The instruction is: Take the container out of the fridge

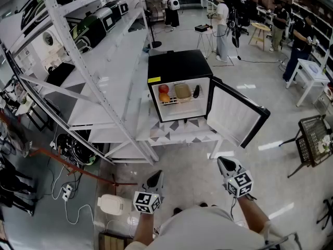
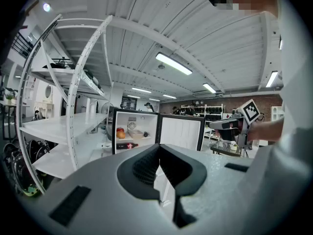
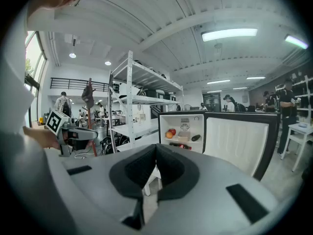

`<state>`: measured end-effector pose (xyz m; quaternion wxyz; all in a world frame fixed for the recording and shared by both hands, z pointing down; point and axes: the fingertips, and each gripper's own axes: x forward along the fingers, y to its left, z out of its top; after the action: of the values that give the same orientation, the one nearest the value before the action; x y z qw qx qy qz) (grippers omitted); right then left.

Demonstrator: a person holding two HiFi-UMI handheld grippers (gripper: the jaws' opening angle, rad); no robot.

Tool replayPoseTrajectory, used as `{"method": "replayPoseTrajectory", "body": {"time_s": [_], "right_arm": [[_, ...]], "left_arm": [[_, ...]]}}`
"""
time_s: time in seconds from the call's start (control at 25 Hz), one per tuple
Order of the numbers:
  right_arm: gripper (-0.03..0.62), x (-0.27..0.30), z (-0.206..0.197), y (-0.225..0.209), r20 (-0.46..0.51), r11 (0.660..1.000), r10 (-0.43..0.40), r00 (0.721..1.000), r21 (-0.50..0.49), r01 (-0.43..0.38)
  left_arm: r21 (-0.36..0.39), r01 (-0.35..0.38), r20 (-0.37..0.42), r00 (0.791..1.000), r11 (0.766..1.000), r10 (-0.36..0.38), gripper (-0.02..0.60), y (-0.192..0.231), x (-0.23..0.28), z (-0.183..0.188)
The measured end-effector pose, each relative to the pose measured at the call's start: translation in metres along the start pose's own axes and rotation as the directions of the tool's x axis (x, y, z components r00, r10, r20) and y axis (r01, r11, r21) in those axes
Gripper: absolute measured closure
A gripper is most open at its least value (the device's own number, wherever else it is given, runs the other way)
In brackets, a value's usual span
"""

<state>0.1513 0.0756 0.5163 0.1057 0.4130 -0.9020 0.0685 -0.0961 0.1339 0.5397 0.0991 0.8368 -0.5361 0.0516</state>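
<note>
A small black fridge (image 1: 179,66) stands on a low white table with its door (image 1: 237,113) swung open to the right. On its wire shelf lies a clear container (image 1: 182,91) with tan contents, between red and orange fruit (image 1: 164,92) and a dark eggplant (image 1: 196,91). The container (image 2: 137,132) also shows far off in the left gripper view, and the container (image 3: 184,137) in the right gripper view. My left gripper (image 1: 156,178) and right gripper (image 1: 225,163) hang well short of the fridge, both shut and empty.
White metal shelving (image 1: 99,77) runs along the left of the fridge, with appliances on it. A black wire basket stand (image 1: 316,139) is at the right. Cables and a power strip (image 1: 66,190) lie on the floor at left. Several people stand at the back.
</note>
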Motion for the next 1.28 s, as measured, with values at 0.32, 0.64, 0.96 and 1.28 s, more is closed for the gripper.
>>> {"method": "replayPoseTrajectory", "body": {"time_s": [0.32,0.64,0.96,1.28], "right_arm": [[0.589,-0.002,0.004,0.003,0.002,1.000,-0.010,1.000,-0.007,0.010],[0.589,0.001,0.013,0.011,0.018,1.000,-0.020,1.000,-0.009,0.020],[0.589,0.012,0.013,0.027,0.003,0.999,-0.050,0.999,-0.019,0.050],[0.589,0.024,0.011,0.061,0.006,0.997,-0.078,0.997,-0.014,0.078]], "left_arm": [[-0.003,0.005,0.011,1.000,1.000,-0.005,0.577,0.002,-0.003,0.003],[-0.005,0.010,0.031,0.999,1.000,-0.009,0.577,0.007,-0.007,0.009],[0.005,0.041,0.033,0.999,0.999,-0.041,0.577,0.021,-0.014,0.008],[0.002,0.082,0.037,0.996,0.997,-0.082,0.577,0.040,-0.030,0.001]]}}
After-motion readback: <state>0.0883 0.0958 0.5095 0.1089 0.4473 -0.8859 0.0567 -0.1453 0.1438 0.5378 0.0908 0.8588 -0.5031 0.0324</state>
